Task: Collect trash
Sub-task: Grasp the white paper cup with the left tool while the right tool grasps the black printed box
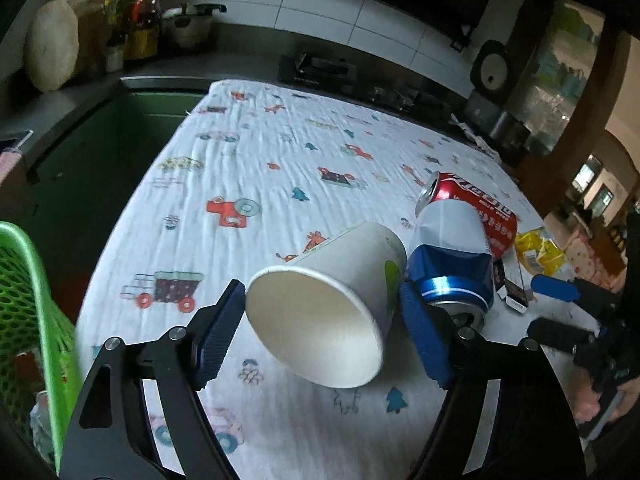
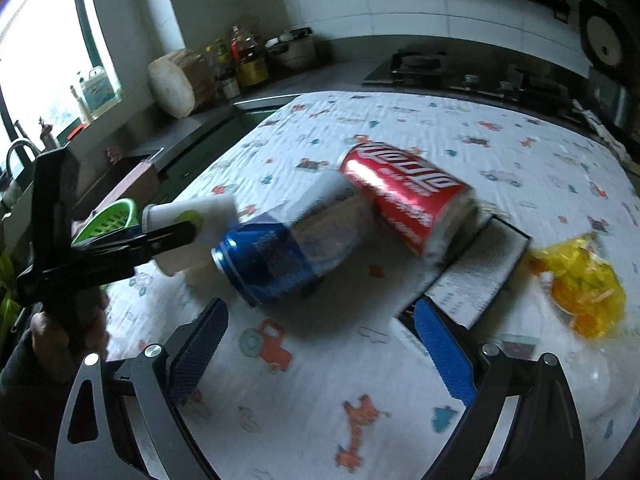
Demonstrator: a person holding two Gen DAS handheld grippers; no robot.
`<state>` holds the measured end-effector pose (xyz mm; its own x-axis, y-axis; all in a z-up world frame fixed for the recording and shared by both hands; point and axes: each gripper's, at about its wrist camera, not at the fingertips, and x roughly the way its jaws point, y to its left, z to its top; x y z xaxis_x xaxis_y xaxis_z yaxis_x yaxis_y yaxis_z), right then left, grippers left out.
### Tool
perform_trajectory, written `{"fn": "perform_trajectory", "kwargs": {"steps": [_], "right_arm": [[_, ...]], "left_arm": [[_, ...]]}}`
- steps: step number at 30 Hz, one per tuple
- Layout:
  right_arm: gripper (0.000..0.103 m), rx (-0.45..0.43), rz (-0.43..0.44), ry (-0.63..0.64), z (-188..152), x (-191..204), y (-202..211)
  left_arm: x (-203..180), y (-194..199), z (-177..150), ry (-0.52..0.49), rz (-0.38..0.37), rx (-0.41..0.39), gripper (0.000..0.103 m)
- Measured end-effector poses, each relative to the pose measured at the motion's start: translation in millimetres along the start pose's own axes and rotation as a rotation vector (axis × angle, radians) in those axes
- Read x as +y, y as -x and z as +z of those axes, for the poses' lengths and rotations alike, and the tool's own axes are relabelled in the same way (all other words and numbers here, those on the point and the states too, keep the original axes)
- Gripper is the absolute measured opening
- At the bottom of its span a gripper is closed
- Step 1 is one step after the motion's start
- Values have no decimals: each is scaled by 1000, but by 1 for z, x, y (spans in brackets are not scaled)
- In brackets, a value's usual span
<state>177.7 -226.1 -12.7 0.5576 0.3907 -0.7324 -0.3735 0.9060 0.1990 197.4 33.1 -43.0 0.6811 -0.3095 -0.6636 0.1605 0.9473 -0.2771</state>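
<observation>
A white paper cup (image 1: pixel 332 300) lies on its side on the patterned tablecloth (image 1: pixel 260 168), mouth toward the camera, between the pads of my left gripper (image 1: pixel 320 320), which stands open around it. Next to it lie a dented blue and white can (image 1: pixel 452 260) and a red cola can (image 1: pixel 476 208). In the right wrist view my right gripper (image 2: pixel 320 344) is open and empty, just short of the blue can (image 2: pixel 280 256). The red can (image 2: pixel 408 200) lies behind it, and the cup (image 2: pixel 192 224) sits at the left with the left gripper's finger across it.
A green mesh basket (image 1: pixel 28 320) hangs at the table's left edge; it also shows in the right wrist view (image 2: pixel 108 220). A yellow wrapper (image 2: pixel 580 284) and a dark-edged booklet (image 2: pixel 476 272) lie at the right. Counter, stove (image 2: pixel 440 68) and bottles stand behind the table.
</observation>
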Motion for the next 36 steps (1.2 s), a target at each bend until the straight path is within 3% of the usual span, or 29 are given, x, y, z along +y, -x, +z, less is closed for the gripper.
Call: {"fn": "perform_trajectory", "kwargs": {"steps": [8, 17, 30, 36], "right_arm": [[91, -22, -73, -68, -8, -33, 11], [83, -2, -119, -175, 1, -54, -7], [66, 66, -314, -268, 12, -69, -43], [56, 77, -337, -276, 9, -71, -39]], "left_arm": [[5, 32, -6, 14, 50, -25, 76], [14, 62, -12, 47, 89, -61, 76], [22, 96, -20, 57, 86, -118, 76], [33, 115, -23, 72, 95, -146, 76]]}}
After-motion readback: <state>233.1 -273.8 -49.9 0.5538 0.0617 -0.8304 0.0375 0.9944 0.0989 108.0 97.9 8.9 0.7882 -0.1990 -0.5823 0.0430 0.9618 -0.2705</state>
